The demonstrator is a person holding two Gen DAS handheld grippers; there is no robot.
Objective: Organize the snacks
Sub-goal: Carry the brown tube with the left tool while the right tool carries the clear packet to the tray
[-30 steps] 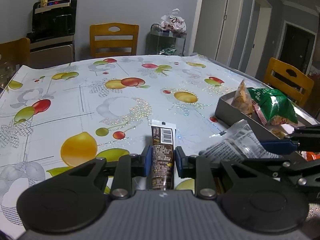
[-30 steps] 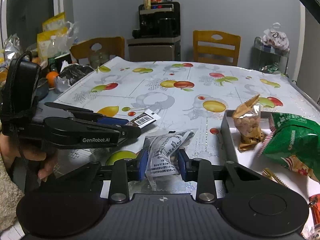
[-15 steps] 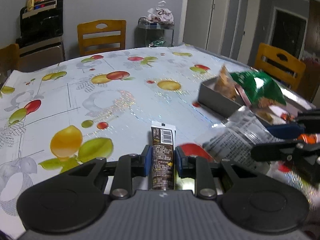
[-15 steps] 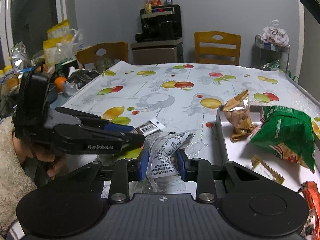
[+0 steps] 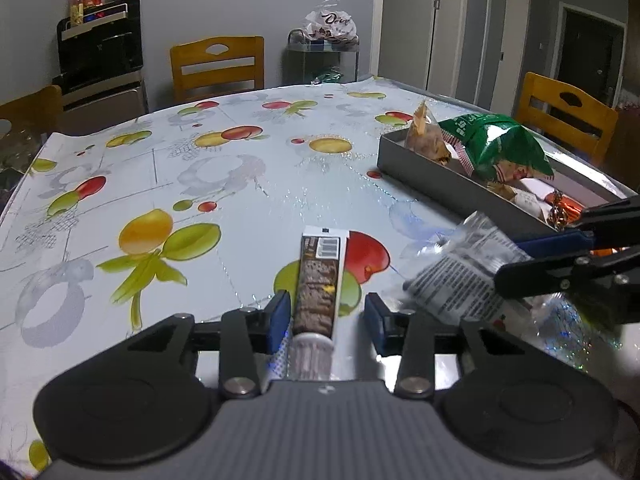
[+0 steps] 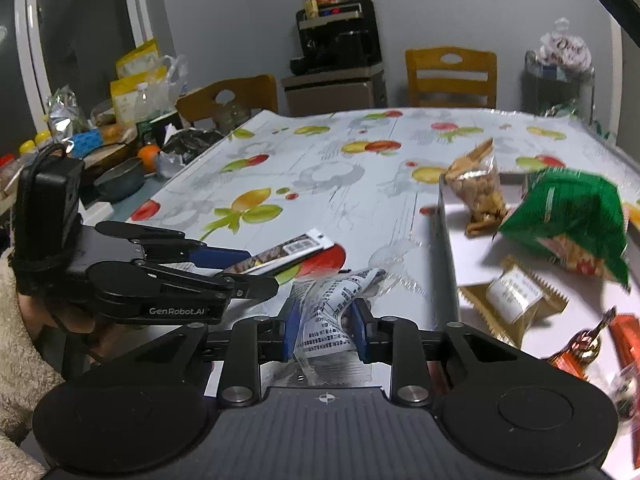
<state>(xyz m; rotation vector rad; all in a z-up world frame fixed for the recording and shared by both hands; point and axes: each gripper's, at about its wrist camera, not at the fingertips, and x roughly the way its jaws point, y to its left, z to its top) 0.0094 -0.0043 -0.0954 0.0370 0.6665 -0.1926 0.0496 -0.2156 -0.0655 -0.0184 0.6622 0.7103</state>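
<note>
My left gripper (image 5: 326,312) opening, brown snack bar (image 5: 318,280) loose between its jaws, my right gripper (image 6: 325,326) closing, clamped on crinkly clear packet (image 6: 332,316), grey tray (image 5: 440,176) near.

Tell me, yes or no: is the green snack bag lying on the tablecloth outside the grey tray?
No, the green snack bag lies inside the grey tray.

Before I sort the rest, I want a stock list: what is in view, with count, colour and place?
chocolate bar: one, brown, between the opening left jaws.
clear packet: one, printed, in right gripper.
tray: one, grey, table's right.
green bag: one, in tray.
peanut bag: one, tan, in tray.
gold packet: one, in tray.
chairs: three, wooden, around table.
left gripper: black, blue pads.
right gripper: black, pads pinching the packet.
</note>
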